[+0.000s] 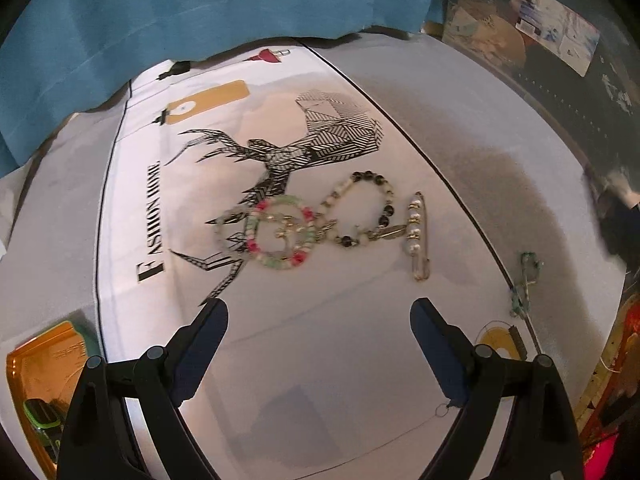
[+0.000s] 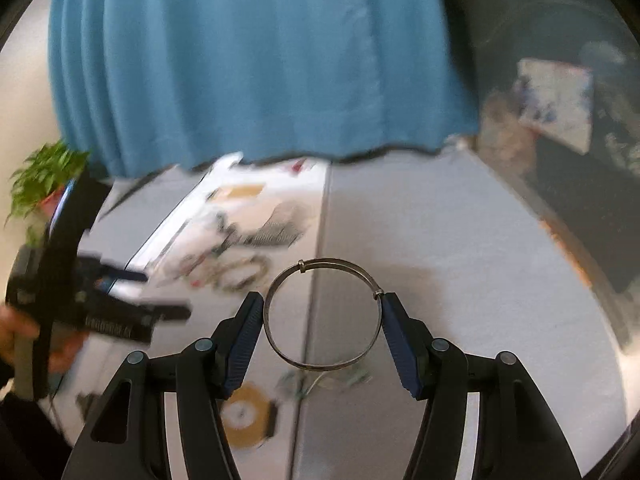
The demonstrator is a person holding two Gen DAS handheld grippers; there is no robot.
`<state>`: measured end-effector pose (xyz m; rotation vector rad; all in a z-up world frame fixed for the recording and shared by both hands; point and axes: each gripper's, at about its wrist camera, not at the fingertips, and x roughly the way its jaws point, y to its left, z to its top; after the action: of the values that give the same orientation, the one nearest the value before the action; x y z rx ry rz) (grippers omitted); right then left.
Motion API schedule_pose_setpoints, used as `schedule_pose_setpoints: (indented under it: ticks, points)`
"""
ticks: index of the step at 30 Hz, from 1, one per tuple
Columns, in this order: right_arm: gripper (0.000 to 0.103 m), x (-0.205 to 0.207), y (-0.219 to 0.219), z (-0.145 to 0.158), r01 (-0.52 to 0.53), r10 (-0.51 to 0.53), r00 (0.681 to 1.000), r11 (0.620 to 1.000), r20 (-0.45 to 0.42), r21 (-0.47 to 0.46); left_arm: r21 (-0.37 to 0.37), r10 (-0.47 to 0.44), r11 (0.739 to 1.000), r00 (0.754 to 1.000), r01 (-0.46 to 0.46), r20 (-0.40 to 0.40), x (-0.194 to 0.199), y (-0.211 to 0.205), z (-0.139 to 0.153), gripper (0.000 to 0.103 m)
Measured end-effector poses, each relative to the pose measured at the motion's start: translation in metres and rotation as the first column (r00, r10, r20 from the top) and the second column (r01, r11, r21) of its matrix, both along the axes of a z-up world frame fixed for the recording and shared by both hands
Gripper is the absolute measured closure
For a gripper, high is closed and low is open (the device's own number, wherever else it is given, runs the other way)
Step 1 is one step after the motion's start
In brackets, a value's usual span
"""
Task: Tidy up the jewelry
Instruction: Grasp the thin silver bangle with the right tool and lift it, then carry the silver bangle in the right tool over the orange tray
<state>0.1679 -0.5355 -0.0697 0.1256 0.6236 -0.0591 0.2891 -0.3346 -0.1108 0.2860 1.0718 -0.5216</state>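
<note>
Where the right gripper (image 2: 323,322) is concerned, its jaws stand partly open and pinch a thin metal bangle (image 2: 322,315) across its width, one ribbed blue pad against each side; the hoop is round, wire-thin and carries two small sliding knots. It is held above the pale grey surface (image 2: 460,280), clear of it.

Only the left wrist view shows the laid-out pieces sharply. On a white printed sheet (image 1: 320,340) bearing a striped geometric stag and the words "FASHION HOME" lie a bead bracelet in pink, green and white (image 1: 280,232), touching a second bracelet of dark and pale beads (image 1: 366,210) with a small metal feather charm, and just beside that a gold pearl-set safety-pin brooch (image 1: 419,236). A green beaded chain (image 1: 526,284) lies apart at the sheet's edge.

The left gripper (image 1: 320,352) has its jaws wide apart and holds nothing. An orange tray (image 1: 38,376) is cut off at the lower left. A blue curtain (image 2: 248,64) hangs behind.

In the right wrist view the sheet and bracelets are motion-blurred and hard to make out.
</note>
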Motion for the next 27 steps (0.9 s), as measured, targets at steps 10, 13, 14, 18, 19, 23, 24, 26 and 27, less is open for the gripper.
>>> schedule_pose_setpoints:
  ticks: [10,13,14,18,19,23,24,26,27]
  points:
    - [0.042,-0.011,-0.06,-0.056,0.197,-0.199,0.951,0.98,-0.238,-0.031,-0.025,-0.064,0.998,0.997,0.063,-0.037,-0.004,-0.041,-0.005,0.012]
    - [0.042,-0.024,-0.07,-0.058,0.222,-0.224,0.948,0.974,-0.227,-0.037,-0.051,-0.105,0.993,0.992,0.102,-0.075,-0.012,-0.055,-0.005,0.014]
    - [0.042,-0.027,-0.073,-0.057,0.228,-0.232,0.946,0.973,-0.226,-0.045,-0.051,-0.125,0.991,0.99,0.121,-0.071,-0.017,-0.061,-0.005,0.014]
    - [0.042,-0.034,-0.082,-0.058,0.246,-0.26,0.935,0.965,-0.24,-0.085,-0.039,-0.224,0.974,0.974,0.223,-0.033,-0.038,-0.093,0.001,0.014]
    - [0.042,-0.036,-0.085,-0.06,0.251,-0.264,0.933,0.965,-0.247,-0.082,-0.039,-0.253,0.967,0.967,0.251,-0.033,-0.042,-0.102,0.001,0.013]
    - [0.042,-0.04,-0.096,-0.072,0.266,-0.272,0.921,0.962,-0.28,-0.063,0.026,-0.337,0.94,0.938,0.34,-0.074,-0.056,-0.133,-0.013,0.013]
    - [0.042,-0.041,-0.096,-0.072,0.26,-0.269,0.924,0.963,-0.272,-0.069,0.049,-0.352,0.933,0.932,0.357,-0.089,-0.058,-0.14,-0.019,0.014]
    - [0.042,-0.042,-0.094,-0.072,0.253,-0.267,0.926,0.964,-0.268,-0.084,0.071,-0.361,0.928,0.931,0.365,-0.057,-0.065,-0.146,-0.022,0.046]
    - [0.042,-0.042,-0.093,-0.072,0.254,-0.268,0.926,0.963,-0.265,-0.085,0.058,-0.375,0.924,0.926,0.378,-0.051,-0.068,-0.148,-0.02,0.063]
